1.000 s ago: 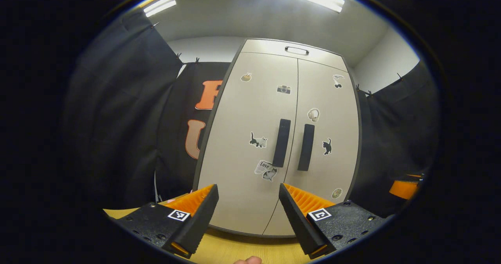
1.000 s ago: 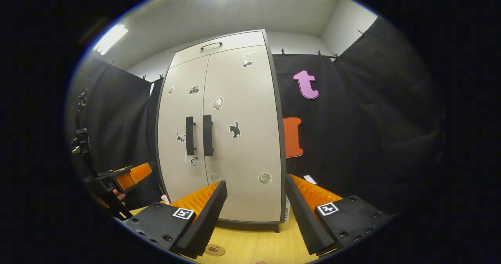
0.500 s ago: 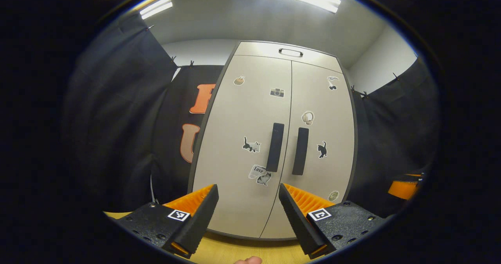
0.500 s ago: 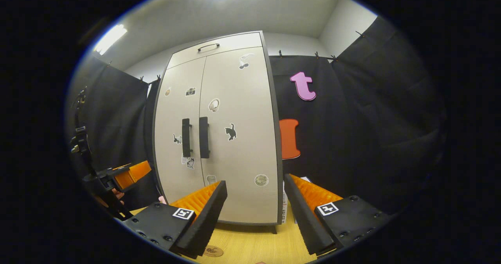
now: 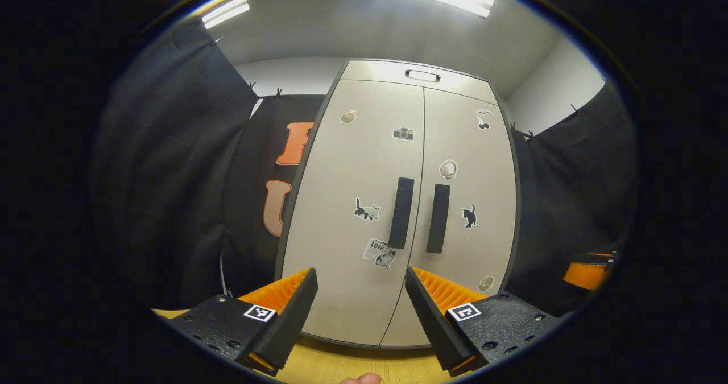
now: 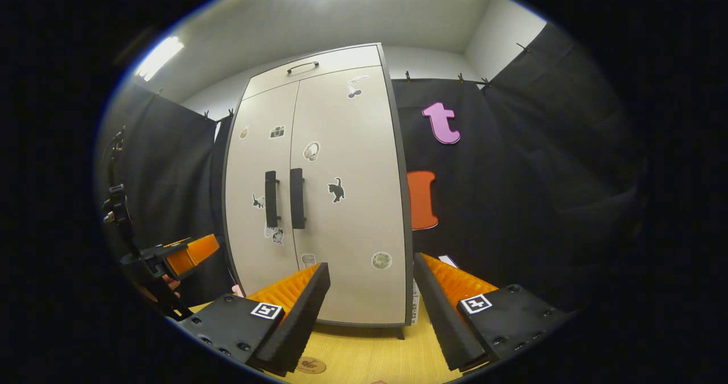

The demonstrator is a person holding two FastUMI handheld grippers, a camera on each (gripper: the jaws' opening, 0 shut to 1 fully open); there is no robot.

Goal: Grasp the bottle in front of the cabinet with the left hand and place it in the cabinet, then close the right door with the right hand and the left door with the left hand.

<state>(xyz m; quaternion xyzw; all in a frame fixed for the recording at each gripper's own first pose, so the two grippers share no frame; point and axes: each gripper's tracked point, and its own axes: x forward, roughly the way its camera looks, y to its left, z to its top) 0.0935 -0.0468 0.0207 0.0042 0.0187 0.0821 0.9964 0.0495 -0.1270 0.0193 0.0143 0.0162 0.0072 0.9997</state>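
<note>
Both grippers have drawn back a little from the cabinet [image 5: 398,202] over the last second; its doors sit slightly smaller and lower in the left gripper view, otherwise unchanged

Cabinet: both doors flush, handles [image 5: 419,211] side by side at the centre seam; stands on the table [image 6: 364,355]
Left door [image 5: 358,202]: shut
Right door [image 5: 469,202]: shut
Bottle: not visible in front of the cabinet; judged to be inside, behind the doors
Left gripper [image 5: 358,321]: fingers apart, nothing between them, held near the foot of the cabinet; seen also at the left edge of the right gripper view [image 6: 182,256]
Right gripper [image 6: 369,321]: fingers apart, empty, facing the cabinet's right edge

Status, judged: task complete or nearly so

Risks, judged:
- a door not fully latched could swing out again; the seam looks closed but the latch cannot be seen
- a careless pull-back could catch a finger on a handle and reopen a door
- the bottle could have tipped inside; this cannot be checked
</note>
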